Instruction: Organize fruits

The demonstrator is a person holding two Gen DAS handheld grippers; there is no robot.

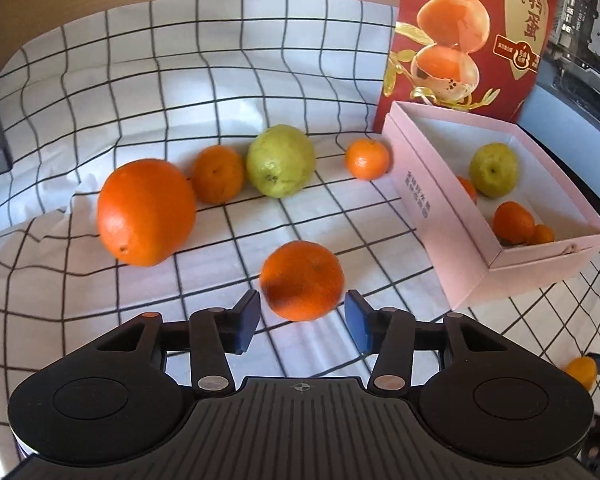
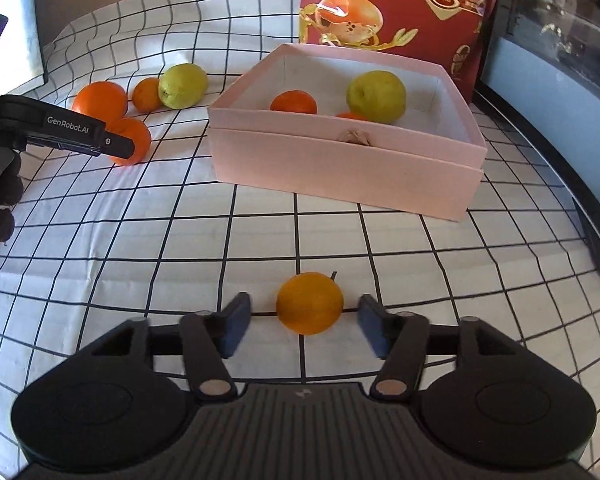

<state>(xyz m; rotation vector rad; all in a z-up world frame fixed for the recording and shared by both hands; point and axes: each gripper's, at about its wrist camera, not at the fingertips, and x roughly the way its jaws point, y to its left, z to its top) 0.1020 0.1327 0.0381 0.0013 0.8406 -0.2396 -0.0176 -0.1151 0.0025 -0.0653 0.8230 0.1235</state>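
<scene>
Both grippers spread, left gripper (image 1: 302,320) astride a mandarin (image 1: 302,280) and right gripper (image 2: 302,326) astride a yellower one (image 2: 309,303), neither apparently pinched yet; round fruit liable to roll off-centre and squirt out short of the box (image 2: 340,168).

Five fruits (image 1: 146,212) lay on the cloth-covered surface (image 1: 100,92) left of a box (image 1: 428,216) holding more fruit, a bag (image 1: 476,36) standing behind it.

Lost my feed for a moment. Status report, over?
Left gripper open around an orange on the cloth. Right gripper open around a smaller yellow-orange fruit. Pink box part filled. Nothing blocking.
</scene>
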